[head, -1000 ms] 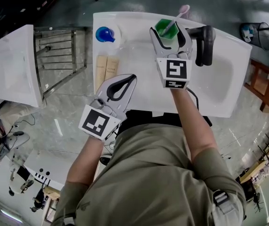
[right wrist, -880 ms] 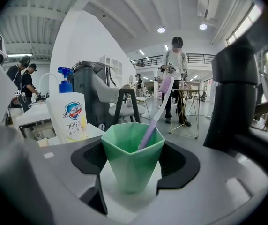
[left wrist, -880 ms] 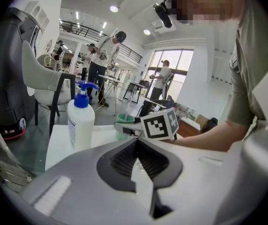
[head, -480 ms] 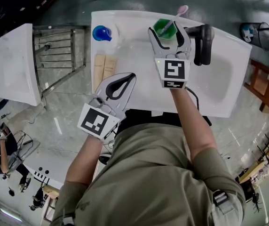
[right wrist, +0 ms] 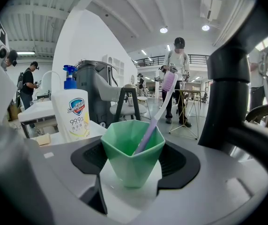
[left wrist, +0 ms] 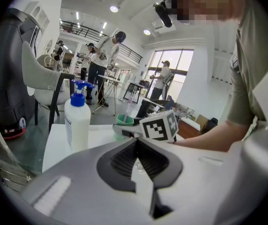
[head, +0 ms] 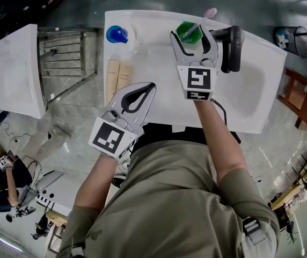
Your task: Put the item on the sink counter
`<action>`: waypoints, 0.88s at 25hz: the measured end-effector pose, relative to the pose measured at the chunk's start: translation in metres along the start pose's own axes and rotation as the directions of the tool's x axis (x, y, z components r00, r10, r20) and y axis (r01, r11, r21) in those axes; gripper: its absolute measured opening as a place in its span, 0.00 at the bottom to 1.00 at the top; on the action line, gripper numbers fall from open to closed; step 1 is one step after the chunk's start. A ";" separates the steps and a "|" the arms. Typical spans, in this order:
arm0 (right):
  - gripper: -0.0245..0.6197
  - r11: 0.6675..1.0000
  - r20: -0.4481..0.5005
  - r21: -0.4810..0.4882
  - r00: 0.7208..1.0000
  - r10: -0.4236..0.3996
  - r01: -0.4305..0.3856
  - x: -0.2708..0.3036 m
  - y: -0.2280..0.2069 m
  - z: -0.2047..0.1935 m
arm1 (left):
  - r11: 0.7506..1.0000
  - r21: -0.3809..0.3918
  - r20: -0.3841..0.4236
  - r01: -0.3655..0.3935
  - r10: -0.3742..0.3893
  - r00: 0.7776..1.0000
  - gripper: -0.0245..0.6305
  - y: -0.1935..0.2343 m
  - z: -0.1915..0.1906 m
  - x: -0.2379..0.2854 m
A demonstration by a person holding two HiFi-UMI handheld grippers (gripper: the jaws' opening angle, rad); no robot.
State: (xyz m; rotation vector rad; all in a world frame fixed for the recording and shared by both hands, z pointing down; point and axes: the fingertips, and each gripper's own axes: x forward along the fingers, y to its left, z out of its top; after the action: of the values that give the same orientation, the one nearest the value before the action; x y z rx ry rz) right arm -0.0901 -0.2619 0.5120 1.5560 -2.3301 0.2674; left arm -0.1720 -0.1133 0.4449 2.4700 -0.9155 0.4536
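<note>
Cup point(right wrist: 131, 158) with a toothbrush point(right wrist: 160, 107) stands on the sink counter point(head: 143, 52), clamped by the right gripper point(head: 192, 36); the left gripper point(head: 149, 86) is closed, empty.

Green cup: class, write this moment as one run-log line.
right claw: shut on green cup | toothbrush: inside cup | cup: upright on sink counter | left claw: shut, empty

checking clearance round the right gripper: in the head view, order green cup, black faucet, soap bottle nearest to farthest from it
1. green cup, between the right gripper's jaws
2. black faucet, just to its right
3. soap bottle, far left on the counter
</note>
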 end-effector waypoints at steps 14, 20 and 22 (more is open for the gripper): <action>0.54 0.999 0.002 0.033 1.000 0.015 -0.015 -0.005 0.005 0.001 | 1.000 0.000 0.012 -0.001 0.001 1.000 0.05 -0.005 -0.001 -0.008; 0.54 0.999 0.000 0.044 1.000 0.009 -0.009 -0.006 0.005 -0.001 | 1.000 0.002 0.022 -0.004 0.004 1.000 0.05 -0.007 -0.002 -0.012; 0.55 0.999 -0.004 0.049 1.000 0.004 -0.004 -0.007 0.006 -0.001 | 1.000 0.005 0.025 -0.005 0.005 1.000 0.05 -0.008 -0.002 -0.014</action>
State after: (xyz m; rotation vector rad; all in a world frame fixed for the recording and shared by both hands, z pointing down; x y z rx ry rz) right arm -0.0925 -0.2531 0.5101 1.5723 -2.3404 0.3304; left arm -0.1769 -0.1001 0.4376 2.4840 -0.9311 0.4288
